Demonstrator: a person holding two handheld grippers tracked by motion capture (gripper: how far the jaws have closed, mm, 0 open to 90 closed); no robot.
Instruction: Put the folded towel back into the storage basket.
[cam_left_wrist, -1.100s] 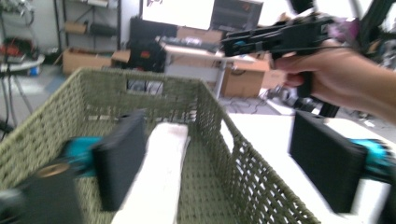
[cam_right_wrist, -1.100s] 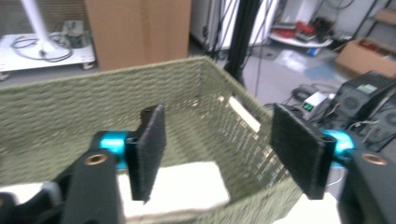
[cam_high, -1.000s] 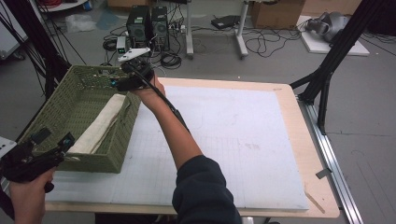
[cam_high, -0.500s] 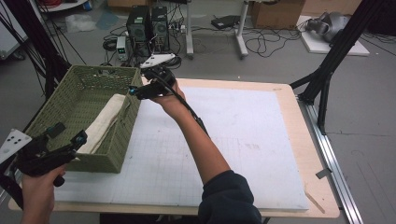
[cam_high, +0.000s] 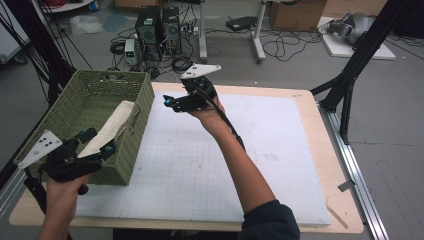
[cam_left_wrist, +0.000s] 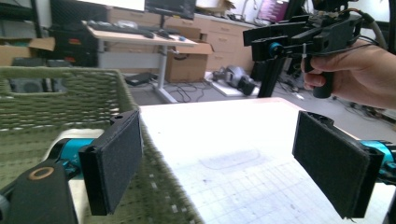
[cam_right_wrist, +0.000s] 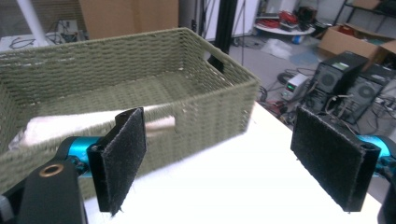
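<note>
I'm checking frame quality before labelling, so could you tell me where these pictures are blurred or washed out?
High view: soft overall, evenly lit, no hard shadows. Left gripper view: the mat is blown out to near white, its grid faint; the basket close by is blurred. Right gripper view: the mat glares white, and the background is soft.

Table (cam_high: 320, 107): white mat (cam_high: 280, 150), basket (cam_high: 135, 130).

Even indoor light, soft shadows; all pics slightly blurry, esp. bkgd.
</note>
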